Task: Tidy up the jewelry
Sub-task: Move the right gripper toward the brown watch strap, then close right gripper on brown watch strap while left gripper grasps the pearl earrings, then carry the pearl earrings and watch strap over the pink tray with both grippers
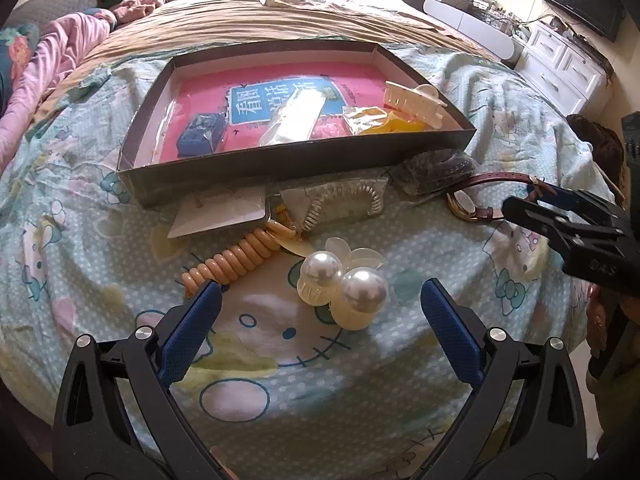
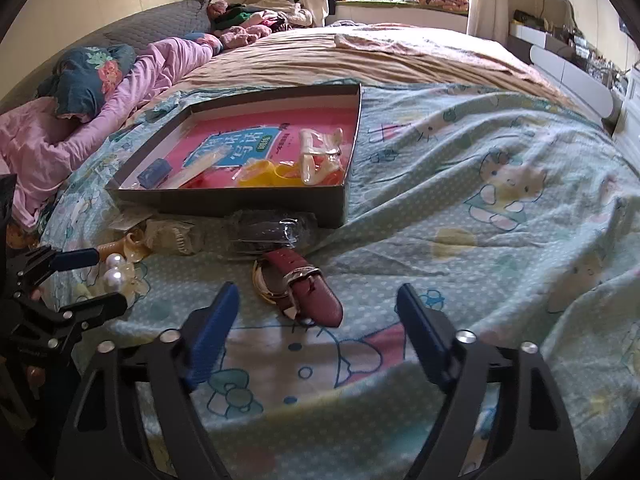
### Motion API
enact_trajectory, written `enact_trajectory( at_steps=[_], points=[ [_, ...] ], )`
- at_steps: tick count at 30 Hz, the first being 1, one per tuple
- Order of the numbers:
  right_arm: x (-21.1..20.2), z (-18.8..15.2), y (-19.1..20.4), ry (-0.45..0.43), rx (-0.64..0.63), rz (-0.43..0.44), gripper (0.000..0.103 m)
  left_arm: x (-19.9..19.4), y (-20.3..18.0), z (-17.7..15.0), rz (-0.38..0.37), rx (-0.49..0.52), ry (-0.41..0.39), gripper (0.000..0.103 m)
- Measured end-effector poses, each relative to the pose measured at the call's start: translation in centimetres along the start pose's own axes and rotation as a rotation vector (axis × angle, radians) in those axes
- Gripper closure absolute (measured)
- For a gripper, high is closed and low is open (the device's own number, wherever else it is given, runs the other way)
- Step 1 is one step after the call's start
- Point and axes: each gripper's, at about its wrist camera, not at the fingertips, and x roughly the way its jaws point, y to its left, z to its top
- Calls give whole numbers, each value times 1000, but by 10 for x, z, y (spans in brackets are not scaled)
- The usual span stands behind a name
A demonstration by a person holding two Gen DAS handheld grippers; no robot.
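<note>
Jewelry spread out on the bed, both grippers wide open

Bedsheet (image 1: 360,380) first, since it fills most of both views: pale green with cartoon cats, a tan blanket (image 1: 280,20) past it in the upper part of the frame. On the sheet sits a big shallow cardboard box (image 1: 288,164) with a pink printed bottom. Inside it, in the left wrist view: a blue block (image 1: 202,136) at the left, a long clear packet (image 1: 294,116) in the middle, some yellow pieces in plastic (image 1: 376,120), and a cream claw clip (image 1: 414,102) at the right end.

Just outside the box's near wall, from left to right in the left wrist view, there's a flat card packet (image 1: 220,212), a clear bagged hair comb (image 1: 344,200), and a dark item in clear wrap (image 1: 436,168). A peach spiral hair tie (image 1: 236,260) runs diagonally below those.

The red-strap watch (image 2: 304,288) lies on the sheet near the centre of the right wrist view, just beyond the right gripper (image 2: 316,304), which is spread open with nothing in it. The watch is between the finger tips' line and the box, not touched.

The pearl hair clip (image 1: 344,288), two big pearls on clear petals, sits at centre of the left wrist view, just ahead of the left gripper (image 1: 320,300), also released and empty.
</note>
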Motion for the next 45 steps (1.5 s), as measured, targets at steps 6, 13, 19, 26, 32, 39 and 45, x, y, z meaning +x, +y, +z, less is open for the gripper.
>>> enact_trajectory(
  at_steps=[6, 13, 19, 26, 32, 39, 45],
  points=[
    [6, 0, 0, -3, -9, 20, 45, 4, 1, 0, 0, -4, 1, 10],
    [10, 1, -2, 0, -16, 54, 76, 11, -2, 0, -1, 5, -7, 13],
    [1, 2, -2, -27, -16, 78, 87, 14, -7, -1, 7, 25, -17, 57],
    [-18, 5, -1, -73, -31, 89, 87, -1, -12, 2, -7, 50, -57, 69],
    [-35, 8, 4, -105, -49, 95, 87, -19, -11, 7, -27, 41, -103, 69],
    [-50, 16, 13, -137, -71, 100, 87, -34, 8, 14, -15, -11, -147, 69],
    [-56, 24, 27, -155, -101, 115, 87, -46, 21, 18, 13, -41, -180, 69]
  ],
)
